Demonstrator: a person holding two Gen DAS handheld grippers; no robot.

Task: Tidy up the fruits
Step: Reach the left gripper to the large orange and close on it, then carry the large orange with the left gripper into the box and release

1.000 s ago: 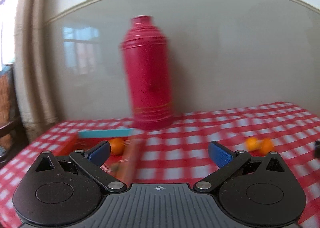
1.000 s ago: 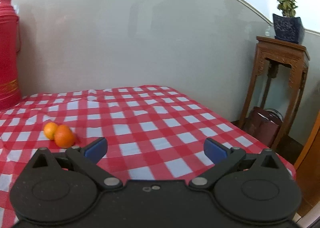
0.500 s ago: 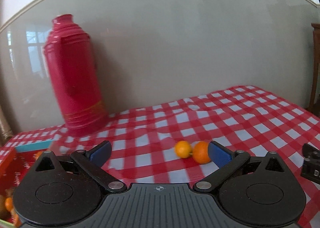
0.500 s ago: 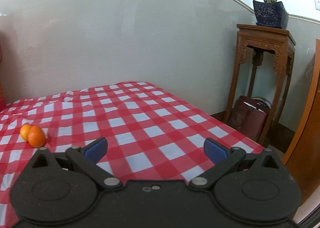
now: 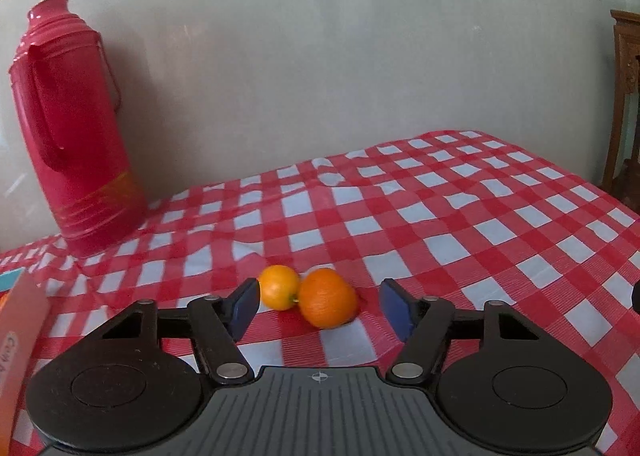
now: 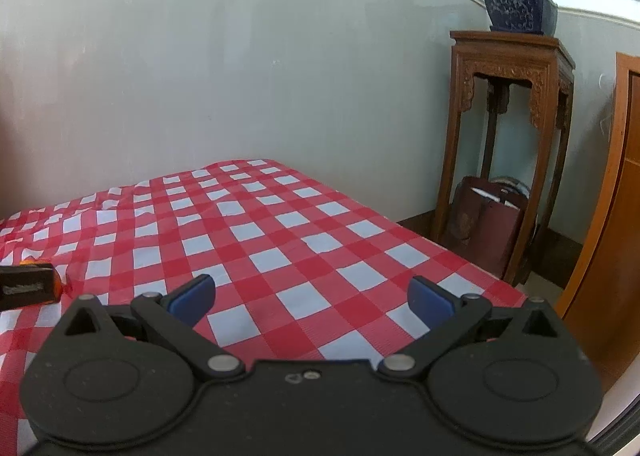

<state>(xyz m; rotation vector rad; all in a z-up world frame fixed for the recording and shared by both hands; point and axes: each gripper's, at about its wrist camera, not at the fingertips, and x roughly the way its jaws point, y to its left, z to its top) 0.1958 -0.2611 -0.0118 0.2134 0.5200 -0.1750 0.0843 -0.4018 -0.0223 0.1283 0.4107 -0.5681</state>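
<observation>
Swinging right from the thermos, the left gripper was closing, ungripped, around two touching oranges on the near tablecloth; clamping both could squirt one away. Right gripper stood released.

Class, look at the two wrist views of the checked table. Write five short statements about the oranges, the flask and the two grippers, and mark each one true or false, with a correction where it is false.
1. Two oranges lie touching on the cloth. True: the smaller orange leans against the bigger orange.
2. The flask lies on its side. False: it stands upright by the wall.
3. The left gripper is closing with the oranges between its fingers. True; the pads are not pressing on them yet.
4. The right gripper holds an orange. False: it is open, with only cloth beyond it.
5. The flask is blue. False: it is red.
</observation>
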